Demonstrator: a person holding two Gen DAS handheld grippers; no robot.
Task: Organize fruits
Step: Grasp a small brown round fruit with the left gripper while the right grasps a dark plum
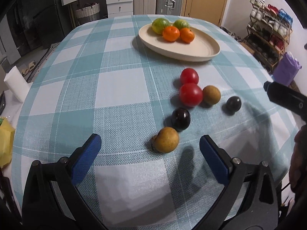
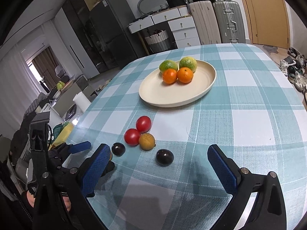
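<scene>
I see the checked table (image 1: 115,61) carrying the cream plate (image 2: 191,94) with two green and two orange fruits. Nearer me than the plate lie loose tomatoes (image 1: 191,94), brown fruits and plums. My left gripper (image 1: 149,145) and right gripper (image 2: 159,159) both gape wide, empty.

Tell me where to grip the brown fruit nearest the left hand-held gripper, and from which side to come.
Grip the nearest brown fruit across its round middle, coming straight forward and down with the open left hand-held gripper, which already frames it. Its rough stem end points left, so the pads should probably close on the smooth flanks. A dark plum touches or nearly touches its far side, so avoid overshooting.
</scene>
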